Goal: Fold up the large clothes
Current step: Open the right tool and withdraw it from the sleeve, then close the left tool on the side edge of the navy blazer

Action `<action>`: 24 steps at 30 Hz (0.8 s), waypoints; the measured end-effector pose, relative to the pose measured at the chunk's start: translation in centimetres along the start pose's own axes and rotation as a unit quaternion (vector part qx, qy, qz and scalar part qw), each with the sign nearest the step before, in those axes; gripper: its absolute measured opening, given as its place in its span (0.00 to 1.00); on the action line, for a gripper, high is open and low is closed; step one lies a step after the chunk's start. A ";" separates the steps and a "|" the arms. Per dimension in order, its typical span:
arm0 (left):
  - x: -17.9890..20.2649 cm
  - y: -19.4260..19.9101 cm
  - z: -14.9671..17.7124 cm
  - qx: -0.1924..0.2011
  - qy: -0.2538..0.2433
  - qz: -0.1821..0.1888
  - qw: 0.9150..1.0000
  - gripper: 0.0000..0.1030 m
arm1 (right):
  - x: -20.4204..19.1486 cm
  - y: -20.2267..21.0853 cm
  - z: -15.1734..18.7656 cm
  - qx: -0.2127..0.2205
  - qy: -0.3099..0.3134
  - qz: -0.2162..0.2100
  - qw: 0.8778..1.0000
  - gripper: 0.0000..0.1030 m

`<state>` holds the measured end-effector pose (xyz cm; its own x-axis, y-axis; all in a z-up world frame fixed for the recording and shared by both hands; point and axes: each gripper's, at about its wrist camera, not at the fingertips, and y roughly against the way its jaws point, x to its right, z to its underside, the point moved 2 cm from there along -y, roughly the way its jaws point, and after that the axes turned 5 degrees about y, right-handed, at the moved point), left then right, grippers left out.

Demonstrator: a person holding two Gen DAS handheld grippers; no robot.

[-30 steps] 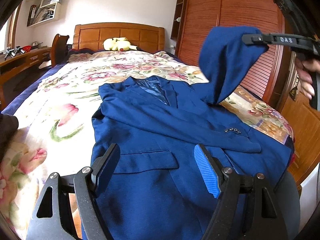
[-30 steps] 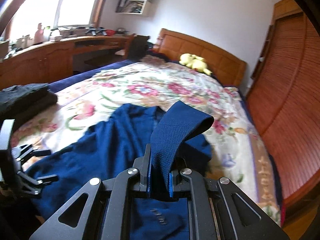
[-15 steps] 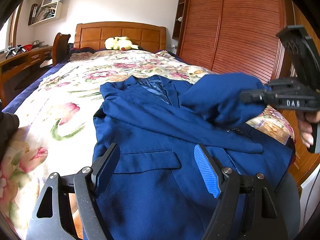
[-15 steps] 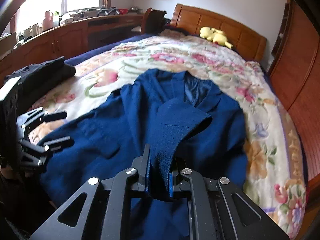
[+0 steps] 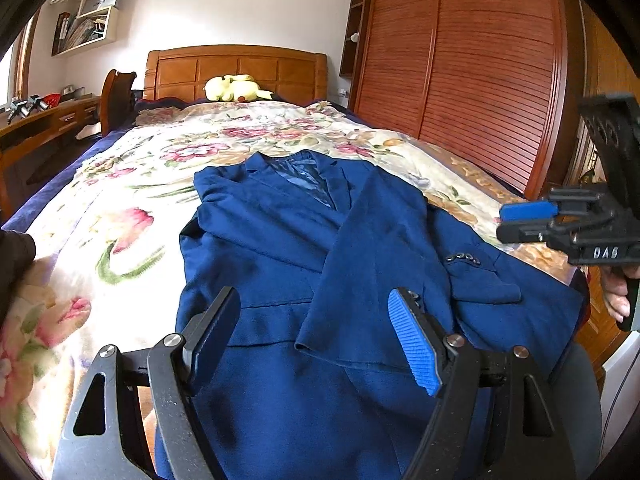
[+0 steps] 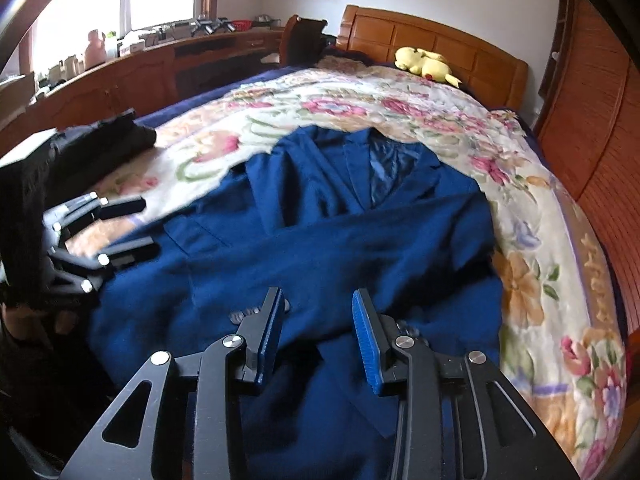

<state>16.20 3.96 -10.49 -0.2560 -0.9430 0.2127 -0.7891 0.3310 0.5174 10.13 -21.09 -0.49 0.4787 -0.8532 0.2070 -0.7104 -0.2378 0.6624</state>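
White lettering "DAS" legible on the black right gripper (image 5: 528, 222) body. Its jaws have just been opening — nothing between them. Black left gripper (image 5: 316, 338) stands wide, empty. Dark blue suit jacket (image 5: 320, 248) lies flat on the floral bedspread (image 5: 132, 184), sleeve crossed over front. Yellow plush toy (image 5: 236, 88) by the headboard.

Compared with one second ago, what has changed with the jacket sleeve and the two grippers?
The right gripper lowered the sleeve across the blue jacket, and its jaws have just been opening, releasing it. The left gripper stayed open and still.
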 end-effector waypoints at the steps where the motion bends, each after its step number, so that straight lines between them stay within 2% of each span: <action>1: 0.2 -0.2 0.1 -0.002 -0.001 0.000 1.000 0.75 | 0.2 -0.3 0.4 -0.003 -0.002 0.001 1.000 0.36; 9: 1.6 -1.9 1.0 -0.027 -0.015 0.003 1.000 0.75 | 2.2 -3.0 3.3 -0.021 -0.034 0.010 0.999 0.36; 14: 2.4 -3.1 1.5 -0.044 -0.023 0.000 0.999 0.75 | 3.5 -5.8 5.0 -0.042 -0.044 0.024 0.998 0.36; 18: 2.6 -3.7 1.9 -0.055 -0.027 -0.006 0.998 0.75 | 4.3 -8.0 6.4 -0.052 -0.061 0.020 0.997 0.36; 21: 2.5 -4.2 2.1 -0.065 -0.027 -0.018 0.997 0.75 | 4.3 -8.7 6.7 -0.034 -0.072 0.013 0.997 0.39; 24: 1.8 -4.7 1.9 -0.072 -0.015 -0.030 0.997 0.68 | 4.0 -9.1 6.7 -0.019 -0.073 0.015 0.997 0.41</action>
<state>18.34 0.66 -14.11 -0.2285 -0.9613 0.1537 -0.7158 0.2729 0.6428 15.05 -25.42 -10.56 0.3759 -0.9187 0.1212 -0.7020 -0.1970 0.6843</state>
